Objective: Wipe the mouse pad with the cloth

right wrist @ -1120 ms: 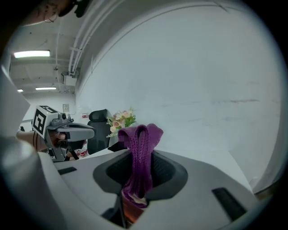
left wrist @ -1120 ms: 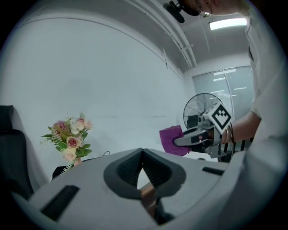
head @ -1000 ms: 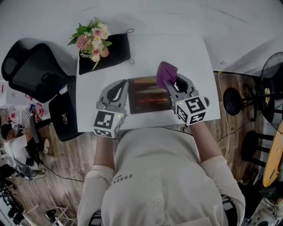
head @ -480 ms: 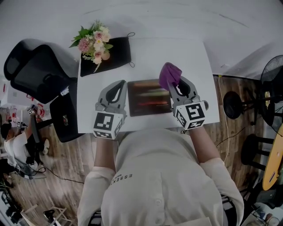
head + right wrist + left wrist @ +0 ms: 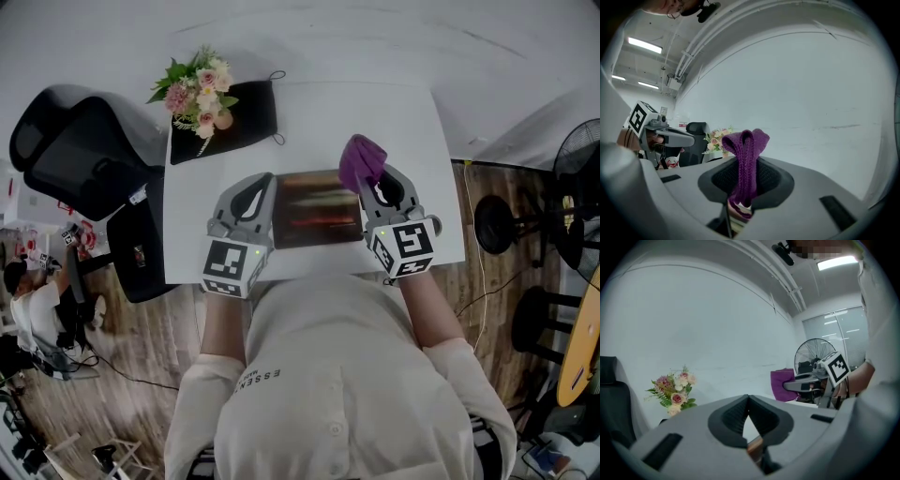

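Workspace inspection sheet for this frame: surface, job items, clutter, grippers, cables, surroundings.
Surface: white table, no spills seen.
Job's things: mouse pad flat near the front edge; purple cloth bunched at its far right corner.
Clutter: flowers on a black fabric item, far left corner.
Grippers: left gripper jaws together, at the pad's left edge; right gripper clamped on the cloth.
Cables: thin cable on the floor, right of the table.
Surroundings: office chair left; fan right.
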`<state>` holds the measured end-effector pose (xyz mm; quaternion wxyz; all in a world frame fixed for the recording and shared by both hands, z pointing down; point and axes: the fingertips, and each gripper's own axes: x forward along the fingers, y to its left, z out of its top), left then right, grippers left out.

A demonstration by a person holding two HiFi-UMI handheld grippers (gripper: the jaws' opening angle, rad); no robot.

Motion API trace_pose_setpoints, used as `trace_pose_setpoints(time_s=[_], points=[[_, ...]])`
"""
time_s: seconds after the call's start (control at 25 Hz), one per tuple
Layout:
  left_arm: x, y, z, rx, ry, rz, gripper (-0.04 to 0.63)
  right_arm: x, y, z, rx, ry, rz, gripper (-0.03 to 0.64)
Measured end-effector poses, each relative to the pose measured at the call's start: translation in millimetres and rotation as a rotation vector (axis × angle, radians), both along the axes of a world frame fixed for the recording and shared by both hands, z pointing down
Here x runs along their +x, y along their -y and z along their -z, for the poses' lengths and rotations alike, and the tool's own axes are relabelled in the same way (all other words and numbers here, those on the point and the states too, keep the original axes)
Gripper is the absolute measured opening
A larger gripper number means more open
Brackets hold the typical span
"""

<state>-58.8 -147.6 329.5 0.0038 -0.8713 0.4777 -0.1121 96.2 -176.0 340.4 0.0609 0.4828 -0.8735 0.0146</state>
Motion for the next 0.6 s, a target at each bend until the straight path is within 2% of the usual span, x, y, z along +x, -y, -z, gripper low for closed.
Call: trace_pose_setpoints(time_s=[0.6], points=[[2.0, -0.7, -1.2, 0.004, 0.002, 0.003, 0.0, -3.3, -0.5, -9.6, -0.045, -0.006, 0.012, 0.089]])
